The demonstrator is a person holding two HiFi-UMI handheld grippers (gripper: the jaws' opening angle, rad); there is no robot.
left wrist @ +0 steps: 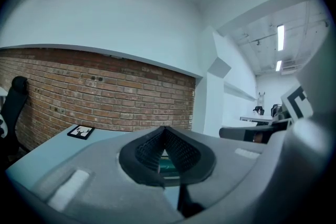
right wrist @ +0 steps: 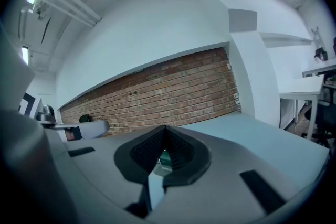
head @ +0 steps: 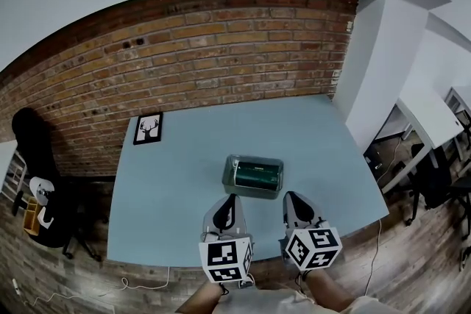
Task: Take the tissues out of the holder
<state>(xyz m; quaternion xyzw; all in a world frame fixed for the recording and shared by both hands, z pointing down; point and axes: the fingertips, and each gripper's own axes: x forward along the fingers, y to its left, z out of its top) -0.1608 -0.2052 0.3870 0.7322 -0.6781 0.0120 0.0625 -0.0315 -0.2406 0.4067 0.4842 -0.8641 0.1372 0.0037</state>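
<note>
**Green pack untouched, both tools clenched short of the holder**

Green tissues (head: 257, 174) lying flat inside the grey, see-through holder (head: 252, 176) — not yet lifted out; hard to tell from above whether lidded. Set on the pale blue table (head: 184, 180), toward the near edge and roughly centred. Just this side of it, the left gripper (head: 229, 198) and right gripper (head: 293, 196), side by side, about level, aimed at the holder's near wall without touching it. Both clenched on nothing, with the pads pressed together at the tips in each gripper view and only a sliver of green visible through the gap lower down.

Judged as the approach, with the grasp not begun. To do it well:

- Open one pair of jaws before arriving, not over the pack.
- Tip that gripper down to enter from above rather than butt the wall.
- Pinch the pack at one end, deep enough not to tear the wrapper.
- Brace the holder's rim with the other gripper — a light box, likely to slide or ride up with the pack.
- Lift straight up.

Farther back, a small framed picture (head: 148, 129) at the table's far left corner, by the brick wall (head: 221, 48), well clear.
</note>
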